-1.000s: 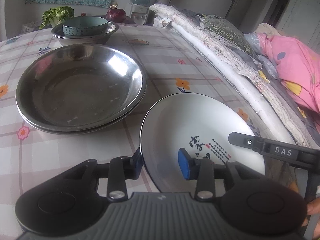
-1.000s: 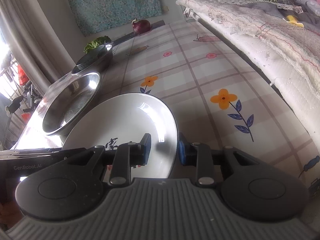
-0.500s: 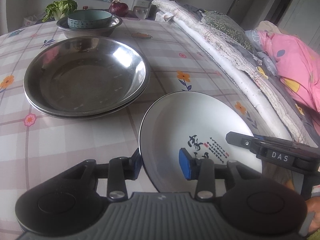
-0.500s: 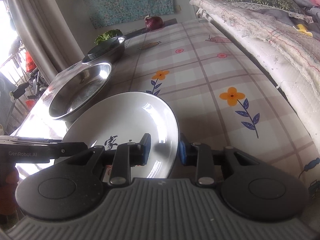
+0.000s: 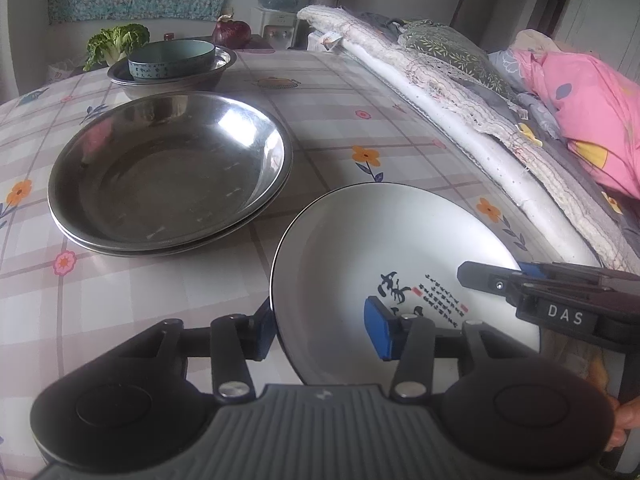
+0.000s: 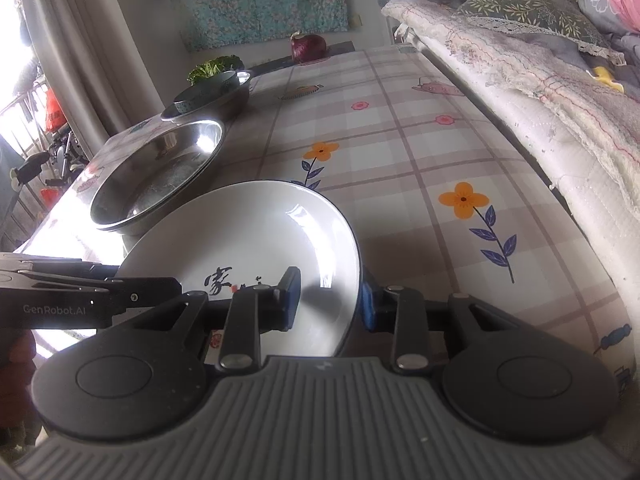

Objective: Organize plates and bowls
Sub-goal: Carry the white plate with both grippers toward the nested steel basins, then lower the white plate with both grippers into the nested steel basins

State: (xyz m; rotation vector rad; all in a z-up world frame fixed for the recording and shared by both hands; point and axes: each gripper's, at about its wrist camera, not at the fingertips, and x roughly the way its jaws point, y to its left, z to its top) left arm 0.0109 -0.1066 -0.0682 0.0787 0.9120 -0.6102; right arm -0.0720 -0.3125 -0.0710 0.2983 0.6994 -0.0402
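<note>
On the white plate (image 5: pixel 384 248), both grippers' jaws straddle opposite rims, opening; only the left view shows bedding (image 5: pixel 576 120).

A lived-in home is shown, with one room used for both eating and sleeping. A table (image 5: pixel 328 92) covered by a checked, flowered oilcloth is set right against a bed (image 5: pixel 472 92) heaped with quilts and a pink duvet (image 5: pixel 584 108). Steel basins (image 5: pixel 168 168), a bowl (image 5: pixel 172 58), a cabbage (image 5: pixel 116 42) and an onion (image 5: pixel 232 32) are kept on the table. A water dispenser (image 5: pixel 280 4), a curtain (image 6: pixel 88 40) and a floral wall cloth (image 6: pixel 256 0) are seen behind.
</note>
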